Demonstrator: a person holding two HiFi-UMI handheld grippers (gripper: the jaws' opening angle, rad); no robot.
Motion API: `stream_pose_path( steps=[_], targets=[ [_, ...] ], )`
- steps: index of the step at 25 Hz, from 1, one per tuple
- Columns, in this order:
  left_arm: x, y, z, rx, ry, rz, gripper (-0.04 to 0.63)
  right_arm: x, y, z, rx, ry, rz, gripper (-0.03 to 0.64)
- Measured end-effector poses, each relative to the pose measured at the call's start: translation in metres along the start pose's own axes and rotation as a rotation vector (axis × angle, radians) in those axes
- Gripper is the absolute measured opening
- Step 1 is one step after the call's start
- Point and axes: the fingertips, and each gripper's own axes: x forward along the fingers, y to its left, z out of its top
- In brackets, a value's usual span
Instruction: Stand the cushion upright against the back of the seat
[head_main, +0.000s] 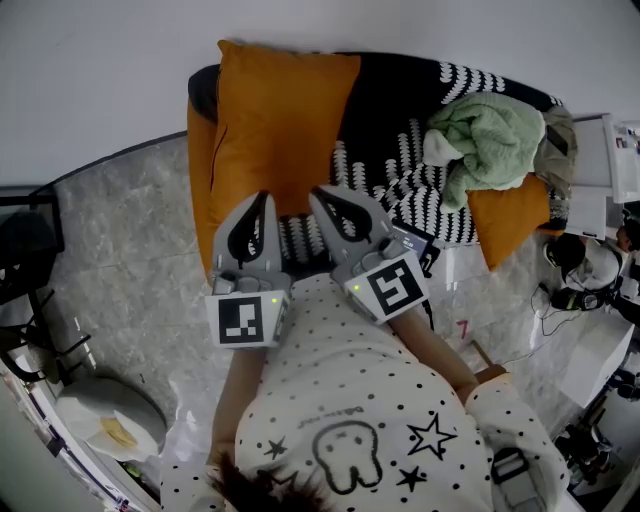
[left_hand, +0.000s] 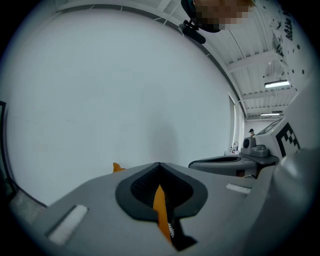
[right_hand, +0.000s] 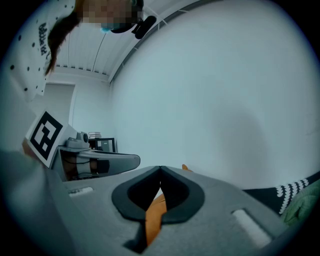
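Plain white wall (head_main: 100, 60) behind, smooth and matte. The grey floor (head_main: 120, 240) has a marbled stone pattern and a slight gloss.

The seat (head_main: 400, 110) is a long couch with rounded ends, under a black cover with rows of white scalloped stripes. The cushion (head_main: 275, 120) is the big orange rectangle with smooth woven fabric and pointed top corners. It stands upright at the seat's left end, leaning on the backrest.

In the foreground is the person's cream top (head_main: 350, 400), with black dots and stars.

At the seat's right end a pale-green blanket (head_main: 490, 140) lies crumpled in a soft heap. Just below it a smaller orange cushion (head_main: 510, 215) tilts over the front edge.

The left gripper (head_main: 264, 198) and right gripper (head_main: 320, 192) are matte grey plastic, with tapered jaws and dark mesh pads. They sit side by side, tips at the cushion's lower edge. Both are clamped closed on the cushion — each gripper view shows a strip of orange fabric pinched between the pads. The right strip is thicker and looks folded. Each carries a marker cube (head_main: 247, 320) with black-and-white squares.
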Motion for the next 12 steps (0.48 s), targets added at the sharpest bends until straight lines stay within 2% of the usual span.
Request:
stream_pose_path(
  steps=[12],
  targets=[
    [0.0014,0.0025,0.0019,-0.01,-0.002,0.012,-0.002,0.0014,-0.0001,-0.0042,0.001,0.018,0.005,-0.005]
  ],
)
